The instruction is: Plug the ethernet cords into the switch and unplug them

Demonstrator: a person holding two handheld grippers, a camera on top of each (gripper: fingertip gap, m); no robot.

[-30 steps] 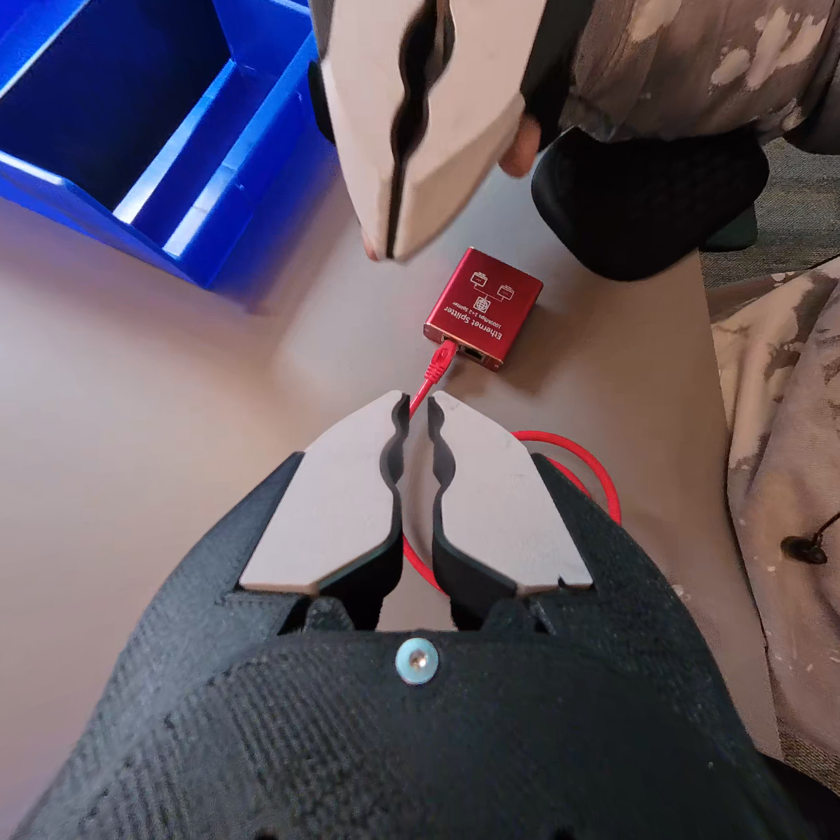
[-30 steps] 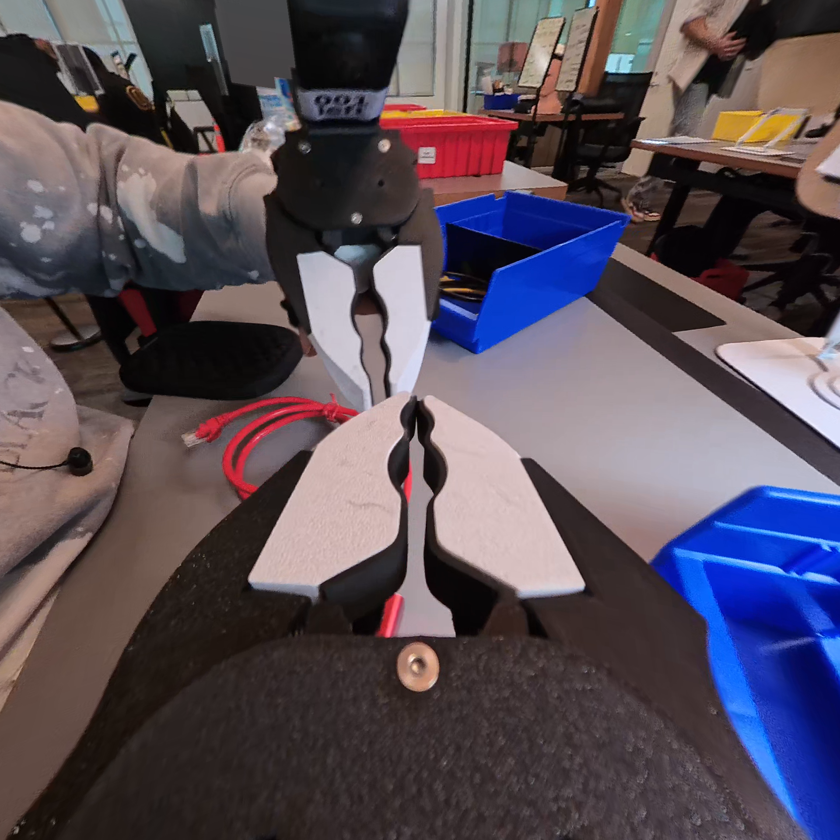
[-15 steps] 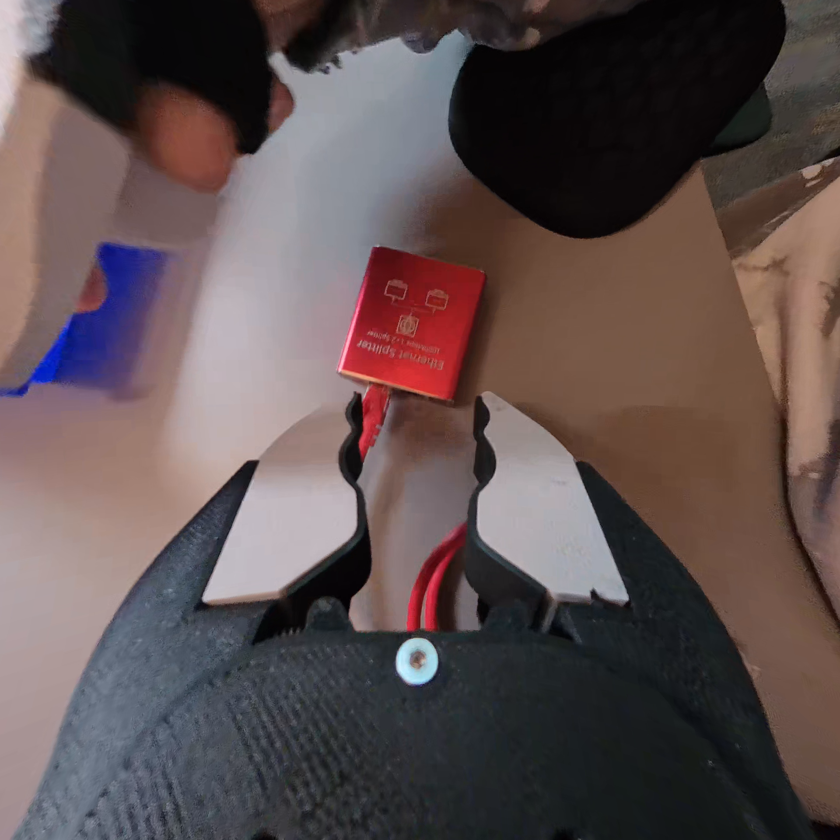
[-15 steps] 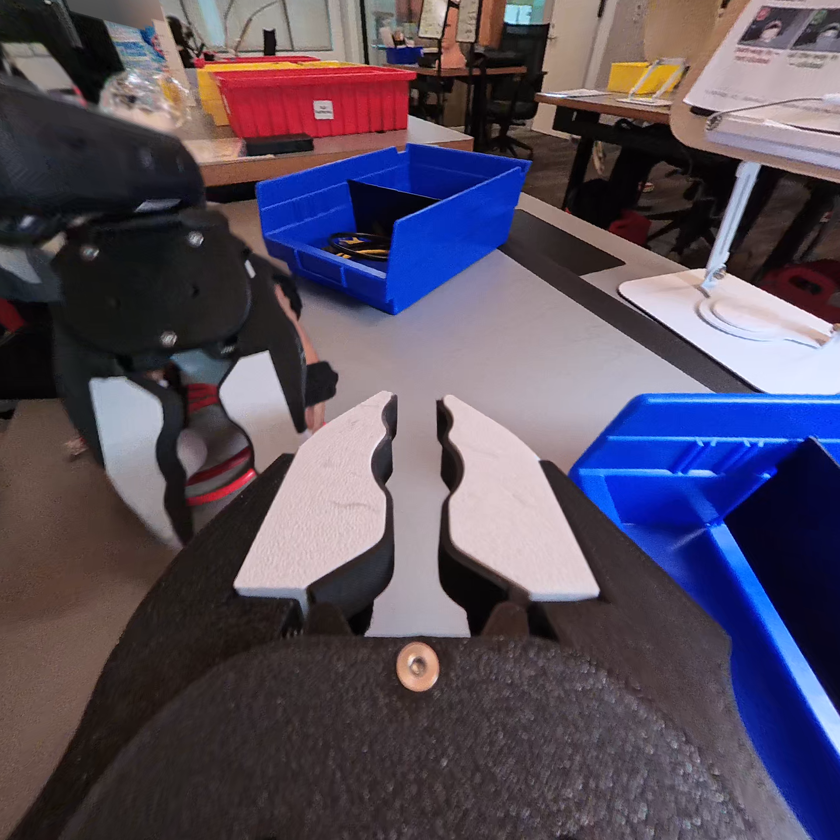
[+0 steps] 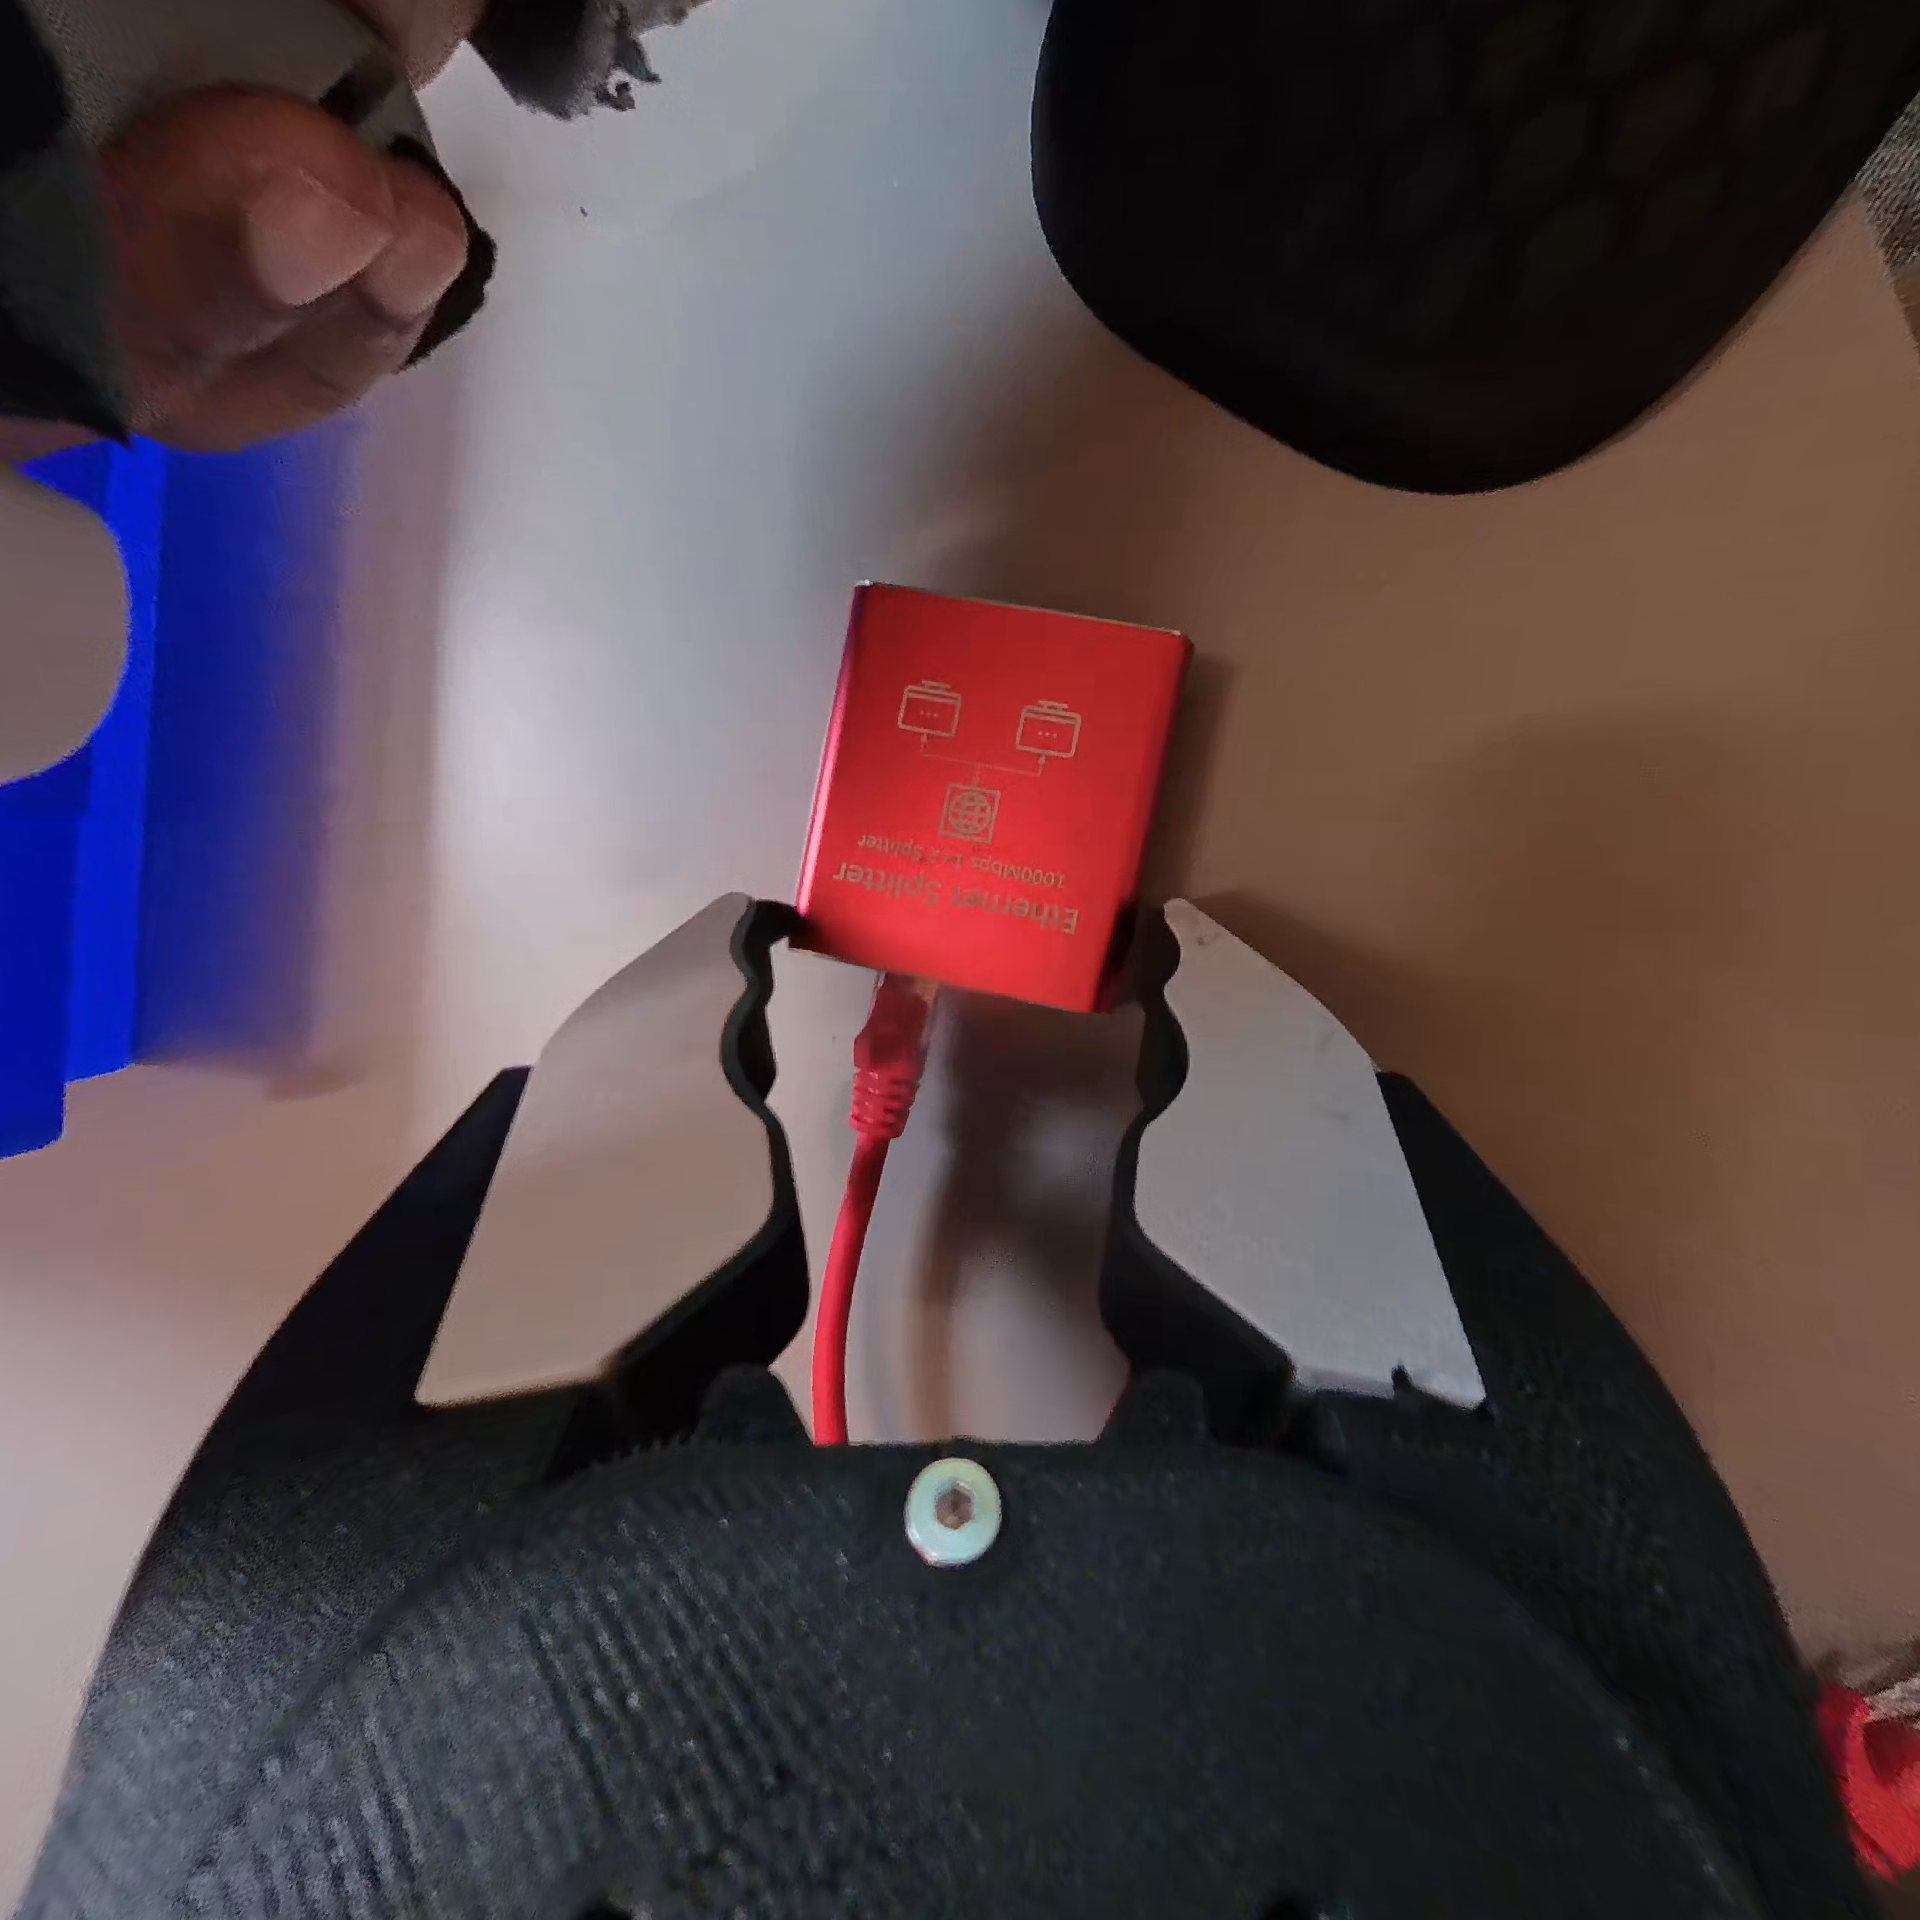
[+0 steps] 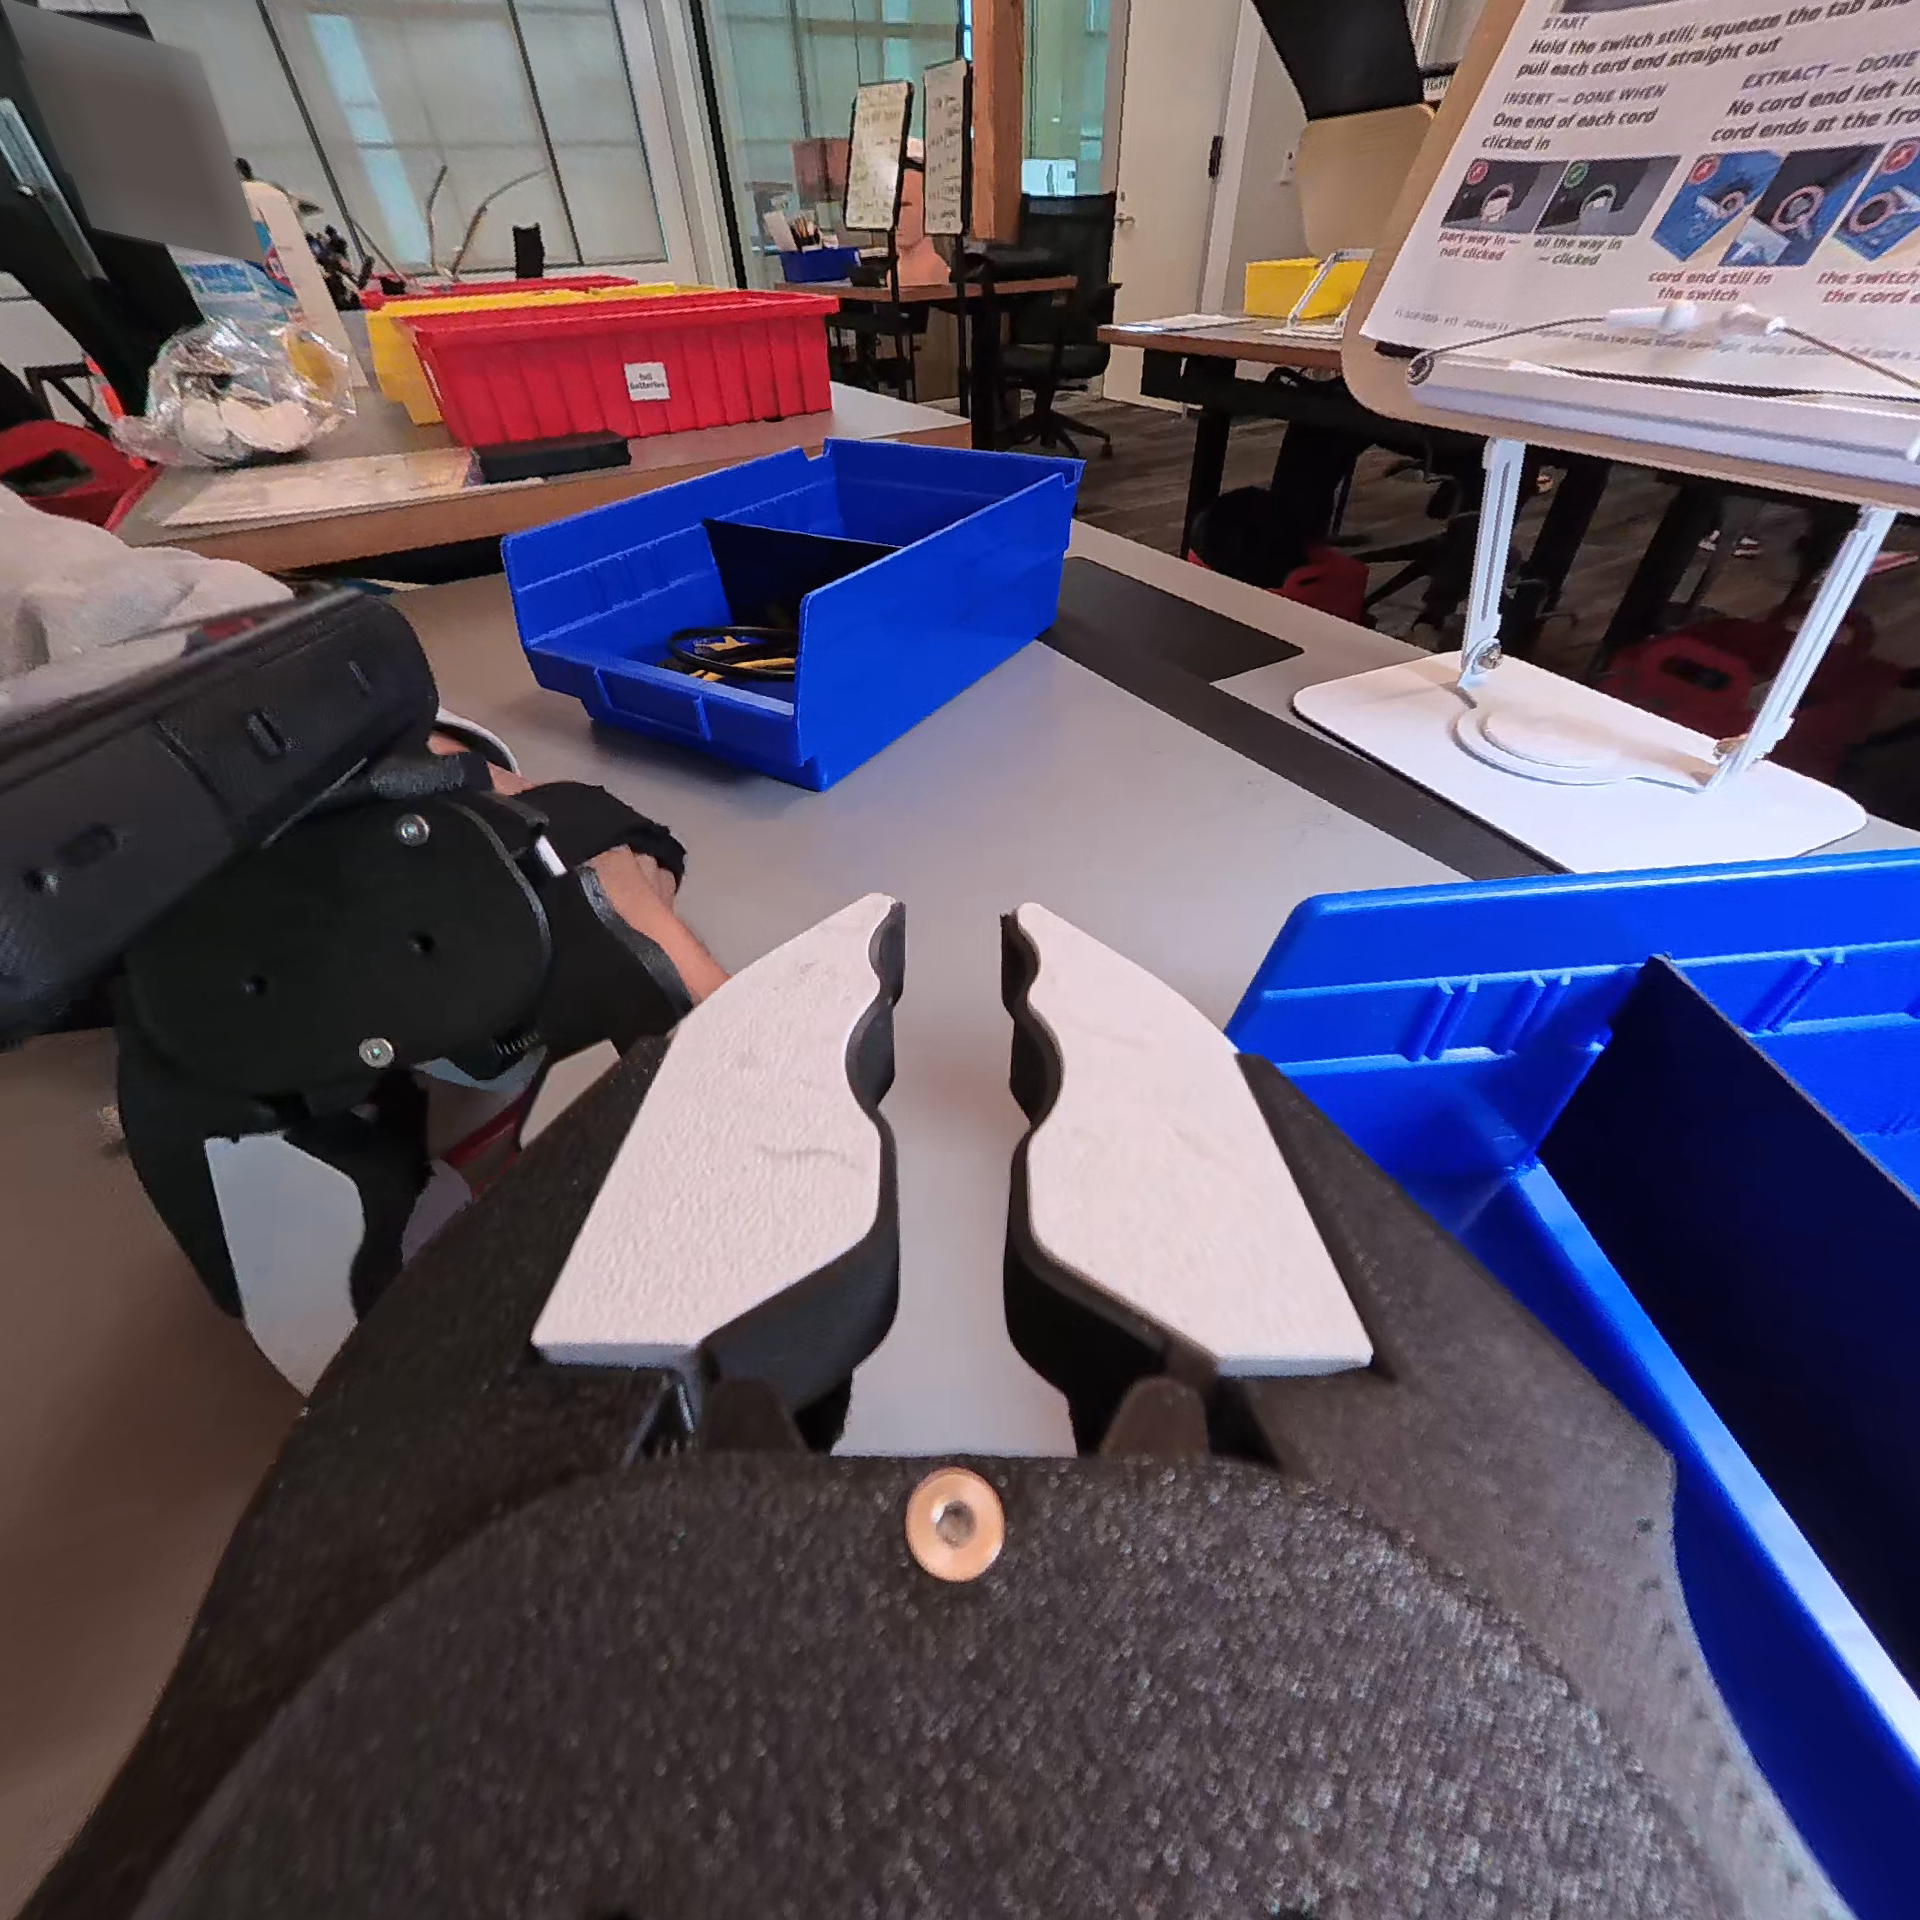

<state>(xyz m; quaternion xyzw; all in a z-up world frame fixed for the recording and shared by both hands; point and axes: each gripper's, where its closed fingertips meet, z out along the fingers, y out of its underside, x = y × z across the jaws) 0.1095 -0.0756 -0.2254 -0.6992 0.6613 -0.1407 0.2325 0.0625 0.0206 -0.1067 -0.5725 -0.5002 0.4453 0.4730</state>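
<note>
A red switch box [image 5: 997, 769] lies flat on the grey table [image 5: 644, 644]. A red ethernet cord [image 5: 883, 1060] is plugged into its near left port and runs back between my left fingers. My left gripper [image 5: 954, 925] is open wide, with its fingertips [image 5: 665, 997] on either side of the switch's near corners; I cannot tell whether they touch it. My right gripper [image 6: 951, 925] is slightly open and empty, held above bare table away from the switch. The left gripper's black body [image 6: 312, 987] shows at the left of the right wrist view.
A blue bin [image 6: 935, 623] with dark cables stands farther back on the table. A second blue bin [image 6: 1455, 1049] is close on the right. A white document stand [image 6: 1558, 748] is at the far right. A black chair seat [image 5: 1455, 208] lies past the table edge.
My left gripper let go of the cord, opened wide and moved forward to flank the switch. My right gripper opened a little and swung away to the right.
</note>
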